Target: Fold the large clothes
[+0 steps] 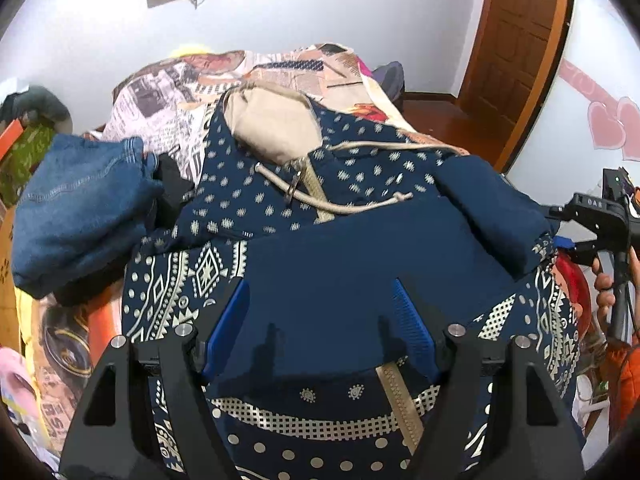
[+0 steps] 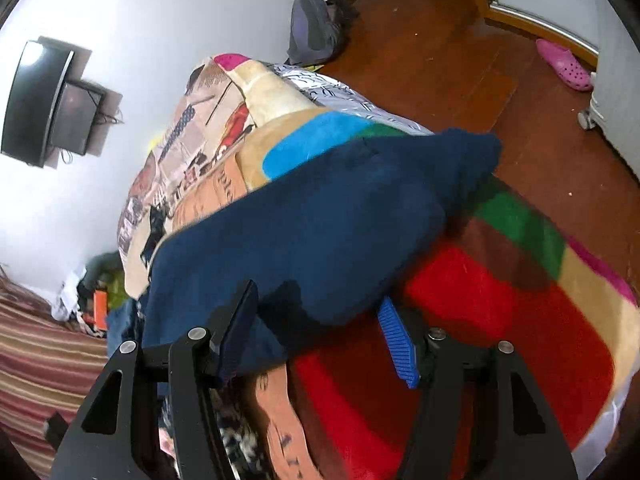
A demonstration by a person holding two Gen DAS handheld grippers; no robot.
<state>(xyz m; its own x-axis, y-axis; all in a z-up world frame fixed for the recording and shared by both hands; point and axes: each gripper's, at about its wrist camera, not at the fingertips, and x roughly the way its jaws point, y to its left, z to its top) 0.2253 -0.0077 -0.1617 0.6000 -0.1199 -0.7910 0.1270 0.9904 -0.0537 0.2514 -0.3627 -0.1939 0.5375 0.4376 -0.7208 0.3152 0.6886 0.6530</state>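
Observation:
A navy hoodie (image 1: 340, 248) with white patterned panels, a beige-lined hood (image 1: 272, 128) and drawstrings lies spread on the bed. Its plain navy sleeves are folded over the chest. My left gripper (image 1: 320, 300) is open, its blue pads straddling the folded navy fabric just above the zipper (image 1: 400, 404). My right gripper (image 2: 318, 312) is open beside the bed's edge, with the navy sleeve (image 2: 320, 216) lying between its fingers. The right gripper also shows at the far right of the left wrist view (image 1: 592, 232), next to the sleeve cuff.
The bed carries a newspaper-print cover (image 1: 168, 92) and a striped fleece blanket (image 2: 500, 312). Folded jeans (image 1: 84, 204) sit left of the hoodie. A wooden floor (image 2: 440, 40) with a pink clog (image 2: 564, 66), a door (image 1: 516, 40) and a wall TV (image 2: 36, 104) surround the bed.

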